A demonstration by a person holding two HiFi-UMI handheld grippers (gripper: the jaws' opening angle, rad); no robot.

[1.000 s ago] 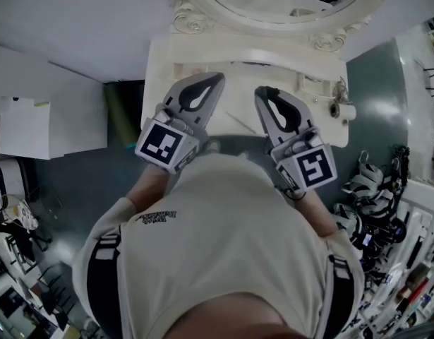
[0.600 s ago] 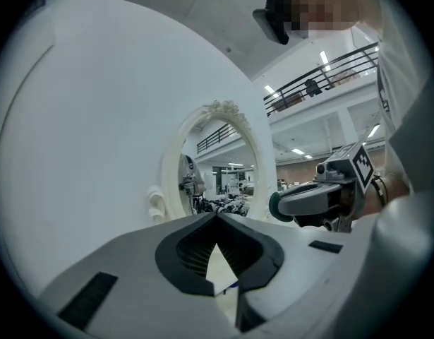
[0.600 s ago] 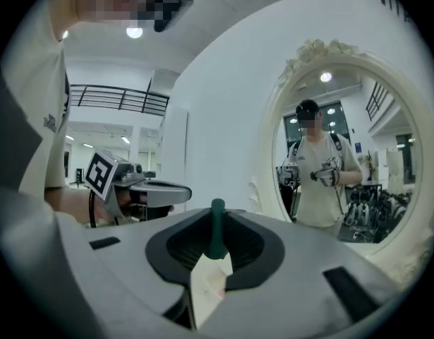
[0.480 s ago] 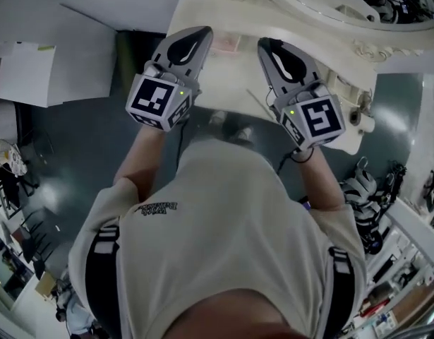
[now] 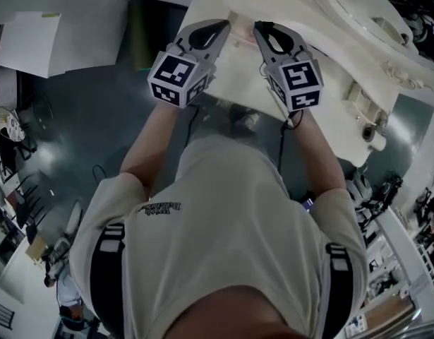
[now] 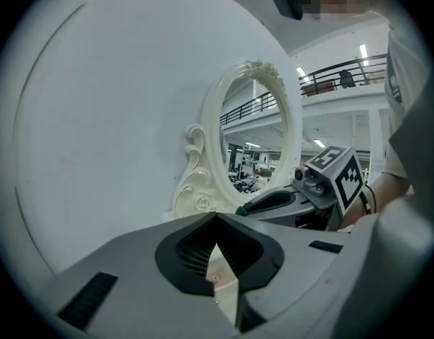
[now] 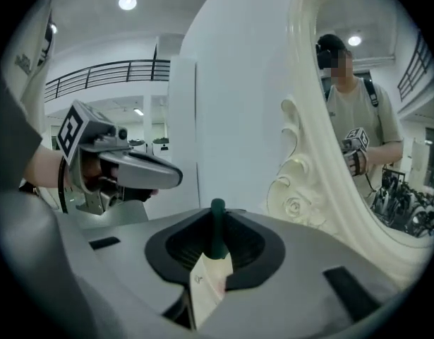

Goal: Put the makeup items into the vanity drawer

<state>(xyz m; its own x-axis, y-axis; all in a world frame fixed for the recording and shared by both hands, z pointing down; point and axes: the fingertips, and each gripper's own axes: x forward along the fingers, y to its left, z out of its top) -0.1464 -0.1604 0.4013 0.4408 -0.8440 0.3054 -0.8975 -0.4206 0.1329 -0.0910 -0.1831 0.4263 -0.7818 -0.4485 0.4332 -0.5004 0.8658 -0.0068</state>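
Note:
Over the cream vanity top (image 5: pixel 322 76), both grippers point toward the mirror, side by side. My left gripper (image 5: pixel 226 25) has its jaws together with nothing in them; through its window I see only the cream top. My right gripper (image 5: pixel 260 27) is shut on a slim dark green makeup stick (image 7: pixel 217 226), which stands up between the jaw tips; the stick's end (image 6: pixel 242 208) also shows in the left gripper view. A small pinkish thing (image 5: pixel 240 31) lies on the top between the two tips. I cannot make out the drawer in any view.
The carved mirror frame (image 7: pixel 301 182) rises close ahead on the right, and a white wall stands behind it. A dark green panel (image 5: pixel 142 27) stands left of the vanity. White boxes (image 5: pixel 33 41) lie further left. Small things (image 5: pixel 368 129) sit at the vanity's right end.
Both grippers have moved forward over the vanity top toward the mirror and drawn closer together. The head view has swung, so the vanity now lies slanted at the upper right.

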